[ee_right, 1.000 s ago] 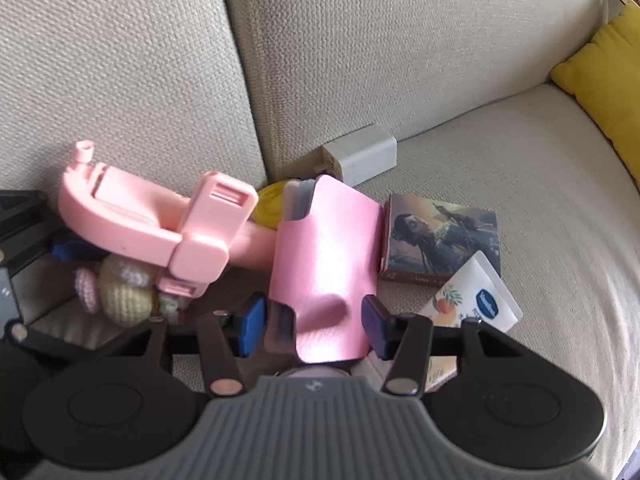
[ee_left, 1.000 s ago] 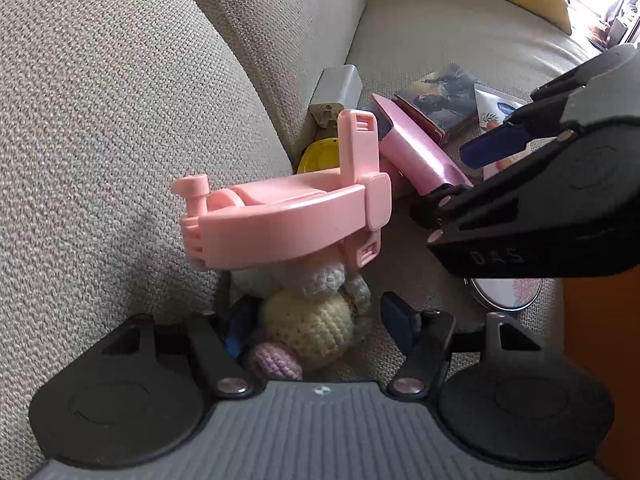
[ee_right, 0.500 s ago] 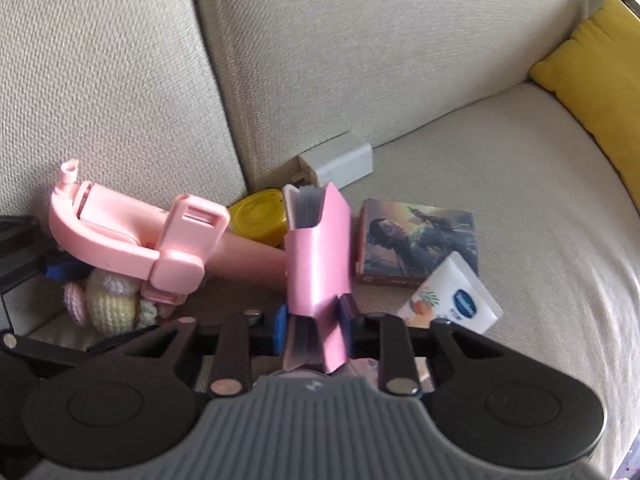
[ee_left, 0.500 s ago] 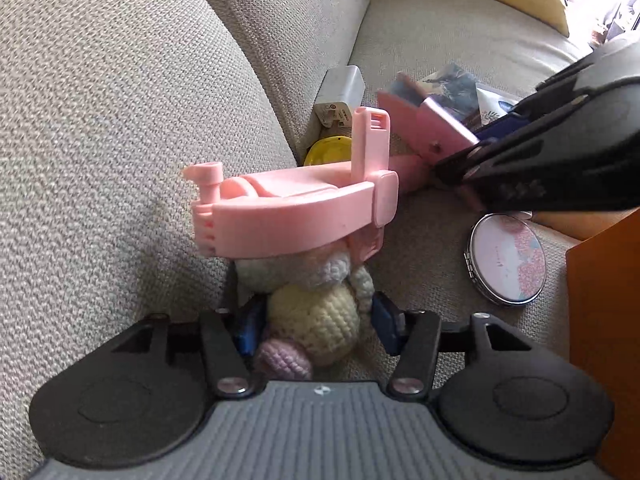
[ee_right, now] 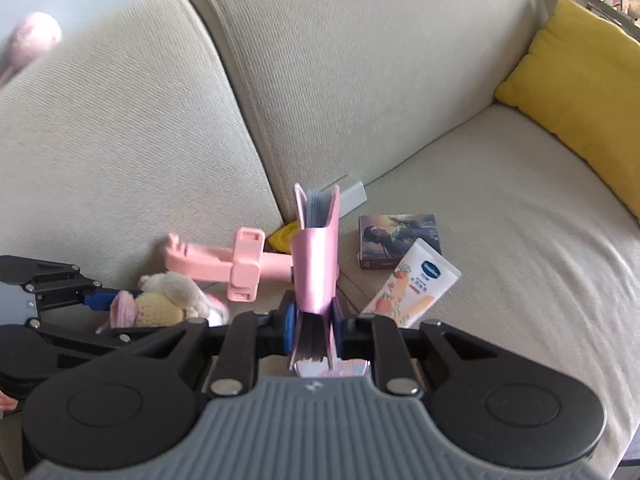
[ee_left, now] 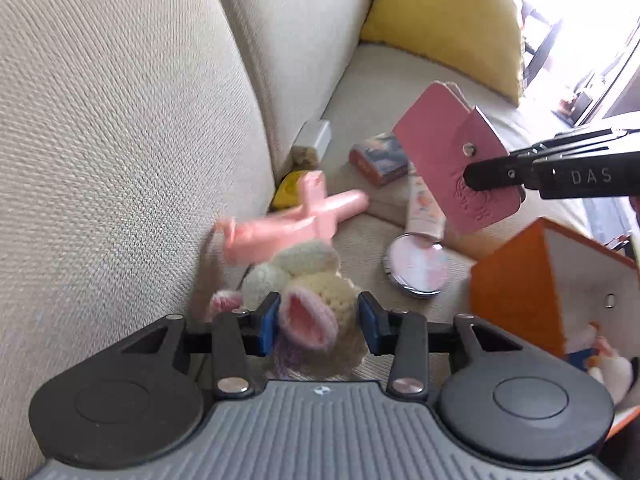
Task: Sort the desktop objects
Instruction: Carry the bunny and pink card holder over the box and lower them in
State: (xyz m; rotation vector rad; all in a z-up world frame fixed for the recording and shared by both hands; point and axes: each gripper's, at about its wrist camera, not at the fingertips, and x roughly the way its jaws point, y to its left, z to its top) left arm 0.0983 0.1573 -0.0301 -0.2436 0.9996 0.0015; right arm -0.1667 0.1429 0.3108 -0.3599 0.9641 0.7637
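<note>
My left gripper (ee_left: pixel 318 322) is shut on a cream and pink crochet plush toy (ee_left: pixel 312 300) and holds it just above the sofa seat. It also shows in the right wrist view (ee_right: pixel 168 300). My right gripper (ee_right: pixel 314 320) is shut on a pink card holder (ee_right: pixel 316 264) and holds it upright above the seat; in the left wrist view the card holder (ee_left: pixel 452 160) hangs in the air. A pink phone holder (ee_left: pixel 288 220) lies on the seat against the backrest.
An orange box (ee_left: pixel 560 280) stands at the right, with a toy inside. On the seat lie a round mirror (ee_left: pixel 418 268), a hand cream tube (ee_right: pixel 416 284), a picture box (ee_right: pixel 396 240), a yellow round case (ee_right: pixel 284 236) and a white charger (ee_right: pixel 354 194). A yellow cushion (ee_right: pixel 576 92) sits far right.
Both grippers have lifted. The right one raised the pink card holder off the seat. The left one pulled the plush toy up from under the phone holder, which dropped lower.
</note>
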